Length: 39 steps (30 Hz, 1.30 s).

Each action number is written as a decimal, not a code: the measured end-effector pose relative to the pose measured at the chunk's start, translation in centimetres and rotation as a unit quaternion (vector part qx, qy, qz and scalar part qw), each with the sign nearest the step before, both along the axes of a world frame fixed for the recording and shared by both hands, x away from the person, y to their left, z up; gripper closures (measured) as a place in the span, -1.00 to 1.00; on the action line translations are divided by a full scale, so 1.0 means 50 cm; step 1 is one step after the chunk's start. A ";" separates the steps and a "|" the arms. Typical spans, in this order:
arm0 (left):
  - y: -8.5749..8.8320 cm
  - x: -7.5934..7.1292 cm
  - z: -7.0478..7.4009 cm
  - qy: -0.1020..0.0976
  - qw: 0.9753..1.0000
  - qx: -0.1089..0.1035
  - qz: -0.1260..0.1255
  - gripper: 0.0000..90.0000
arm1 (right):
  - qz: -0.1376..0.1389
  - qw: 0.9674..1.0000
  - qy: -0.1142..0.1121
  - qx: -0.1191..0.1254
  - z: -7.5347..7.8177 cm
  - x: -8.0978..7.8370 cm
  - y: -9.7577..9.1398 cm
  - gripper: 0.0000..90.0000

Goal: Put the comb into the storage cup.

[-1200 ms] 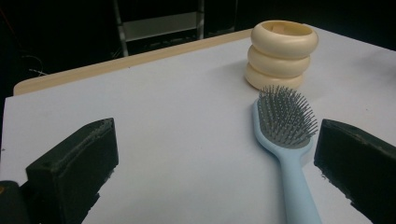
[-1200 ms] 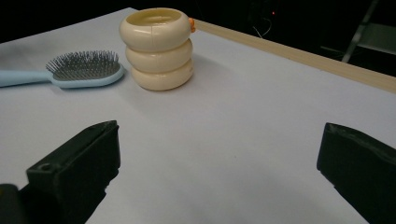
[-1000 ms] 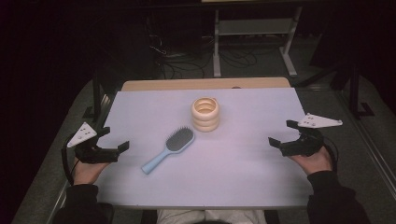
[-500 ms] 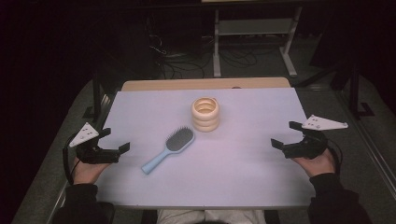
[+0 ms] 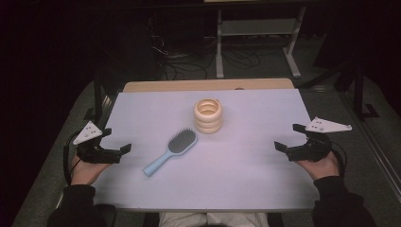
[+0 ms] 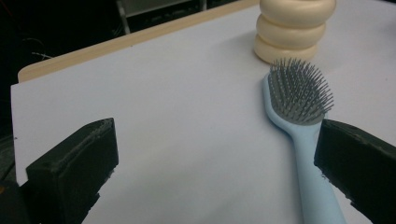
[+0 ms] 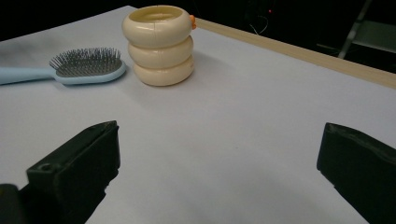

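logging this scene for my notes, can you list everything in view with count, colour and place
hairbrush: 1, light blue with grey bristles, lying bristles up left of the table's middle, handle toward the person's left
ringed cup: 1, cream, standing upright just beyond the hairbrush head, apart from it
table cover: 1, pale lilac, spread over the table
table: 1, light wood, far edge showing beyond the table cover
metal stand: 1, grey, on the floor behind the table
cables: several, dark, on the floor behind the table
left gripper: 1, black, open, at the table's left edge
right gripper: 1, black, open, at the table's right edge
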State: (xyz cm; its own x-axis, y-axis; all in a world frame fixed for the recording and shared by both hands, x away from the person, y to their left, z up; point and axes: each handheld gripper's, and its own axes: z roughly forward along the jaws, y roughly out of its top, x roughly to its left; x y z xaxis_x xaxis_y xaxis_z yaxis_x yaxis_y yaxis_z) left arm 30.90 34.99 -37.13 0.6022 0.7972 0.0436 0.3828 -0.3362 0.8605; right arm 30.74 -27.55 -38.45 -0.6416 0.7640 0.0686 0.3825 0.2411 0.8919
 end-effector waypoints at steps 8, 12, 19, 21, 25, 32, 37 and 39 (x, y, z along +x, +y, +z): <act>-0.019 0.013 0.031 0.008 1.000 0.006 -0.028 -1.00 | -0.001 1.000 0.003 0.001 -0.002 -0.001 -0.001 -1.00; -0.030 0.031 0.044 0.027 0.999 0.020 -0.039 -1.00 | -0.001 1.000 0.002 0.001 -0.002 -0.002 -0.001 -1.00; -0.046 0.051 0.058 0.039 0.997 0.037 -0.049 -1.00 | 0.002 1.000 0.004 -0.001 -0.004 -0.001 0.001 -1.00; -0.049 0.053 0.060 0.041 0.997 0.040 -0.051 -1.00 | 0.001 1.000 0.004 -0.001 -0.004 -0.001 0.001 -1.00; -0.067 0.059 0.063 0.045 0.996 0.048 -0.067 -1.00 | 0.001 1.000 0.004 -0.001 -0.004 -0.001 0.001 -1.00; -0.107 0.065 0.067 0.056 0.991 0.062 -0.101 -1.00 | 0.004 1.000 0.008 -0.008 -0.006 0.000 0.006 -1.00; -0.129 0.072 0.062 0.064 0.989 0.070 -0.114 -1.00 | 0.006 1.000 0.009 -0.009 -0.007 0.000 0.006 -1.00; -0.138 0.075 0.058 0.069 0.988 0.074 -0.119 -1.00 | 0.007 1.000 0.009 -0.009 -0.007 0.000 0.006 -1.00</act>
